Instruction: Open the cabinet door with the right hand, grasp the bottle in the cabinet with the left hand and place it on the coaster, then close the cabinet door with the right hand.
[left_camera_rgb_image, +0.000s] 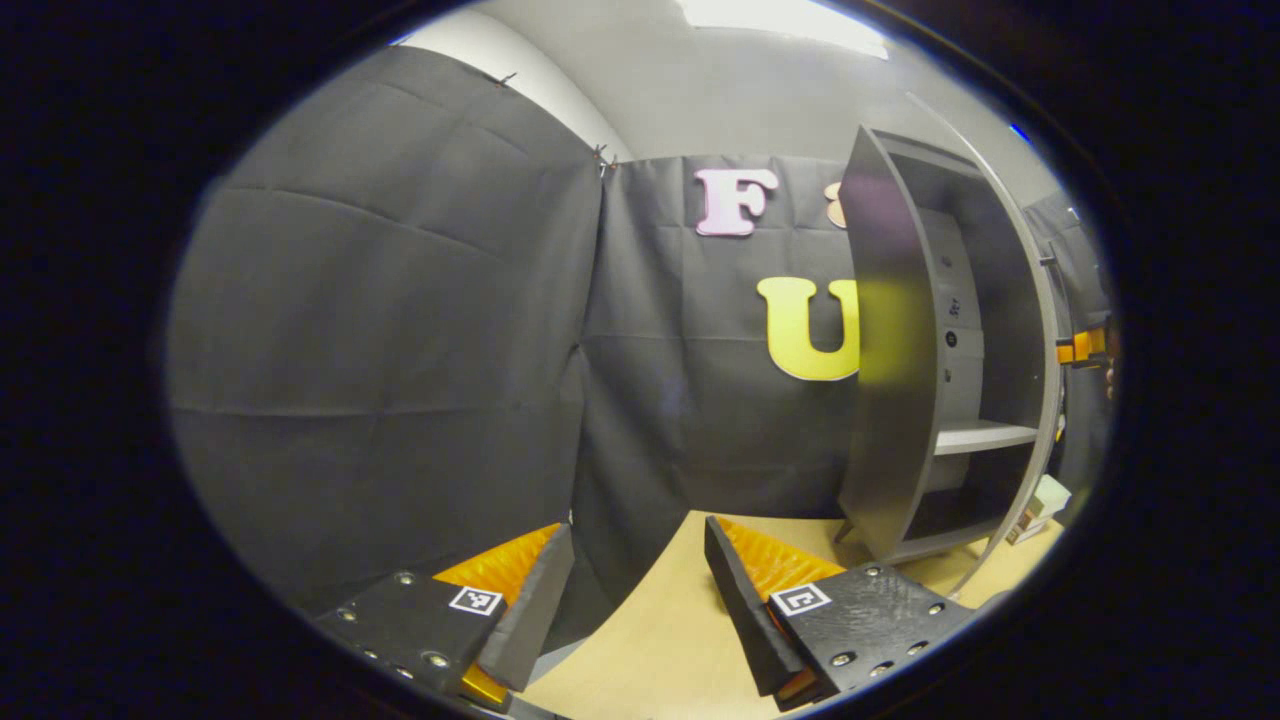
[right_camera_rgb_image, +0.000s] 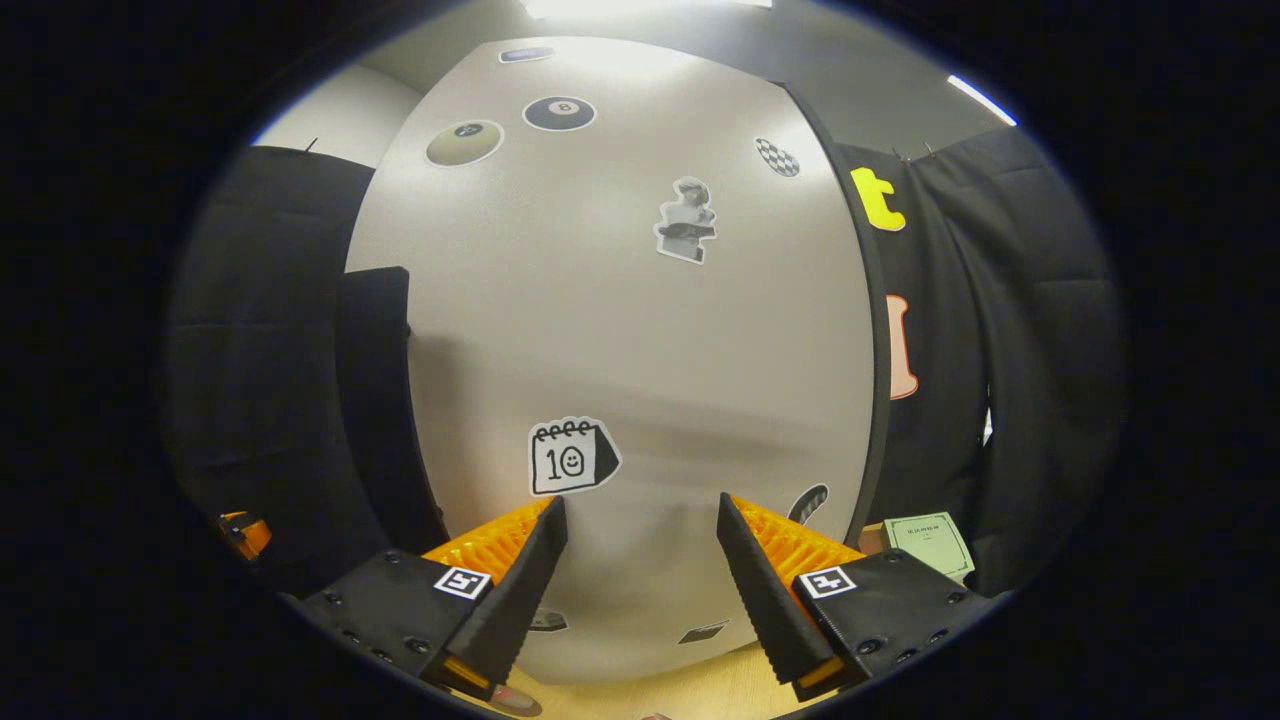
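Note:
The grey cabinet (left_camera_rgb_image: 885, 400) stands on the right in the left gripper view, its inside open toward me. The inner shelf (left_camera_rgb_image: 985, 436) that I can see is bare. The cabinet door (left_camera_rgb_image: 1046, 300) appears as a thin curved edge, swung partly open. My left gripper (left_camera_rgb_image: 640, 590) is open over the wooden table, well short of the cabinet, with nothing between its fingers. In the right gripper view the door's pale sticker-covered face (right_camera_rgb_image: 620, 330) is right ahead. My right gripper (right_camera_rgb_image: 640, 560) is open close in front of it, holding nothing.
The wooden table (left_camera_rgb_image: 650, 640) runs under both grippers. A small pale box (left_camera_rgb_image: 1046, 496) lies beside the cabinet's base, and a green card (right_camera_rgb_image: 926, 541) rests past the door's right edge. Black cloth walls close off the back and sides.

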